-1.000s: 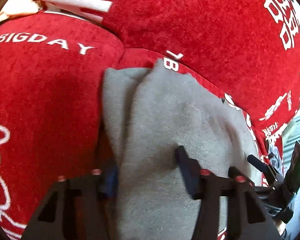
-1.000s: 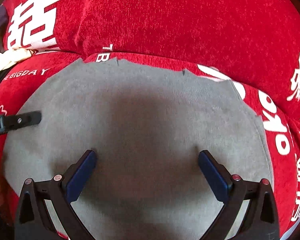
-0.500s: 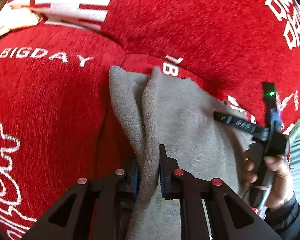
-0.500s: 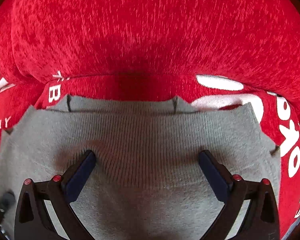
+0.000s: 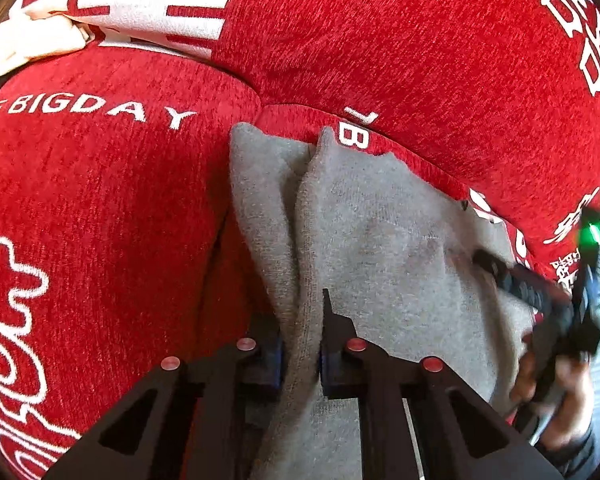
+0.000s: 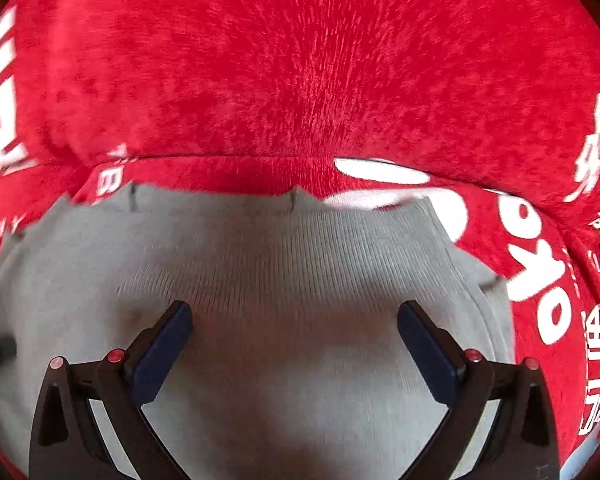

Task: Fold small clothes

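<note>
The left tongs have just been closing and now pinch a raised ridge of the grey knit garment near its left edge. The right tongs stand spread wide above the garment's ribbed band, gripping nothing; in the left wrist view they show at the right side, held in a person's hand.

The biggest thing here is the red sofa cover, plush and printed in white. The grey garment lies spread on the seat cushion, its far edge just beside the crease where the seat meets the backrest.

What could go wrong, as I judge it: the left tongs hold only a narrow pleat, so a pull might slip it free or drag one layer and skew the fold. The plush cover may also cling to the knit and bunch it.

Readable writing: "HE BIGDAY" on the seat at left. A "B" peeks out by the garment's far edge, and large white Chinese characters, too distorted to read, sit on the backrest.
</note>
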The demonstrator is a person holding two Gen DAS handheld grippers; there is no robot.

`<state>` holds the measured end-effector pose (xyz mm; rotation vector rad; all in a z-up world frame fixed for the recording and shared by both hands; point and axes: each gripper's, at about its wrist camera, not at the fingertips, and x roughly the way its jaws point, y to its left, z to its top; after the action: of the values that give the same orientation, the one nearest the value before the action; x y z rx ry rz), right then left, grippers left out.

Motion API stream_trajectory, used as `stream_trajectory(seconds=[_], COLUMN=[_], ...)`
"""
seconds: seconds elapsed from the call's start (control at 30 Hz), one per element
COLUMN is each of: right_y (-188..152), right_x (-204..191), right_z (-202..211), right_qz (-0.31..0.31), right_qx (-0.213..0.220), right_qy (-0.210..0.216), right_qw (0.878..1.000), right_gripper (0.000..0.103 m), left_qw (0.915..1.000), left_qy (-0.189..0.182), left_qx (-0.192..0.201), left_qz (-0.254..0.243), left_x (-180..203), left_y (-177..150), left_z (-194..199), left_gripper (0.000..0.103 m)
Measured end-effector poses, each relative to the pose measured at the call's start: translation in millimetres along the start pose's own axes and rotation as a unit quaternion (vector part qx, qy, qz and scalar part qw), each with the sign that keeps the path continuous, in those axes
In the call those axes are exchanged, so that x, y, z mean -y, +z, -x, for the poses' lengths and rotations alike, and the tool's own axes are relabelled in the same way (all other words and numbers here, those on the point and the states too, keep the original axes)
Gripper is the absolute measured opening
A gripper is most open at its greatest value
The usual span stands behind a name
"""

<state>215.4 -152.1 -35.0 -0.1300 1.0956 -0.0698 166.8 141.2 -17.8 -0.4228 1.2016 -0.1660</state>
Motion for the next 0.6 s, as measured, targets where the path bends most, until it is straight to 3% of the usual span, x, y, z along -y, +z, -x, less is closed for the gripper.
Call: stream_trajectory(seconds=[0.07, 0.13, 0.23, 0.27, 0.33, 0.6], right_y=[-20, -34, -58, -68, -85, -144], right_x=[-5, -4, 8, 7, 8, 15], right_z=[1, 16, 30, 28, 42, 64], right_qz=[0.025, 0.028, 0.001, 0.004, 0.019, 0.027], right_qx=[-0.006, 0.018, 0.024, 0.017, 0.051, 0.060], right_qy=[-0.005, -0.014, 0.004, 0.017, 0.018, 0.046], right_qw=[1.000, 0.999, 1.000, 1.000, 0.998, 0.997], right_gripper=[0.102, 0.102, 0.102, 0.102, 0.102, 0.102], left_qw=[0.9999, 0.9997, 0.9994, 0.9992, 0.9983, 0.9931], left_qy=[0.010, 0.022, 0.035, 0.041, 0.058, 0.110], left_qx=[-0.005, -0.006, 0.004, 0.003, -0.001, 0.008], left_qz=[0.006, 0.007, 0.003, 0.001, -0.001, -0.039], left_x=[3, 8, 22, 25, 35, 97], left_y=[2, 3, 5, 6, 8, 6], left_z=[-1, 2, 16, 18, 22, 32], left_gripper=[0.014, 0.013, 0.013, 0.013, 0.013, 0.013])
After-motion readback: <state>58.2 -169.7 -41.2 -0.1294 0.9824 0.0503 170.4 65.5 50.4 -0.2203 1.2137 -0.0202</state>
